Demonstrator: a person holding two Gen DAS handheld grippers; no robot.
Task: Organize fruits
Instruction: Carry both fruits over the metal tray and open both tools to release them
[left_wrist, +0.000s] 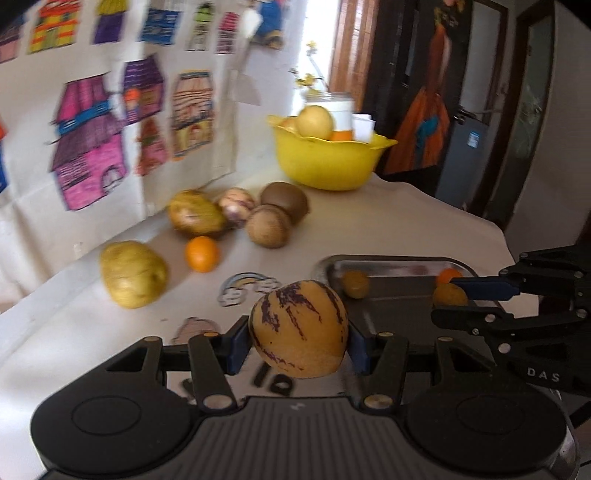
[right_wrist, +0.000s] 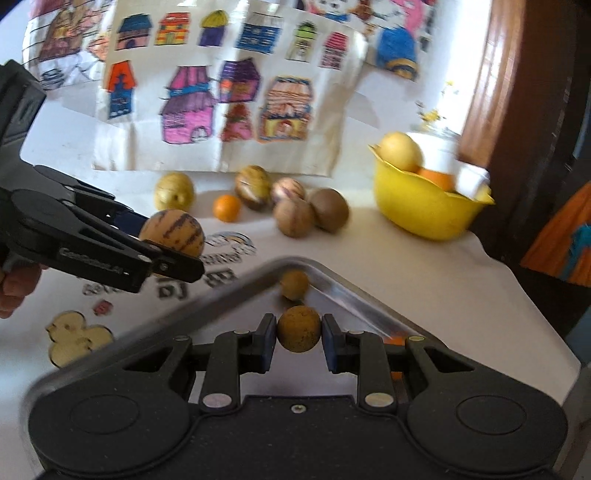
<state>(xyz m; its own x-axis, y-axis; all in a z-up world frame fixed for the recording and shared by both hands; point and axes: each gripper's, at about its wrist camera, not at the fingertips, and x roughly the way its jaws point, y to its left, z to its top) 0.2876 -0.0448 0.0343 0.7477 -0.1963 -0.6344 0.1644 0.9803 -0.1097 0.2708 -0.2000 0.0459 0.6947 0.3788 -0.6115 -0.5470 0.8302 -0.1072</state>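
In tray (right_wrist: 332, 291): small fruit (right_wrist: 294, 284) | left tool (left_wrist: 297, 341) grips striped melon (left_wrist: 298, 328) | right tool (right_wrist: 298, 334) grips brown ball (right_wrist: 298, 329)

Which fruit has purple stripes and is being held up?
The big yellow striped fruit clamped in the left gripper. The right gripper holds a small plain brownish ball fruit instead.

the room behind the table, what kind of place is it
Probably a home, perhaps with children. Coloured-in drawings of houses are taped to the wall, a yellow bowl of fruit stands on a cloth-covered table, and a wooden door is behind.
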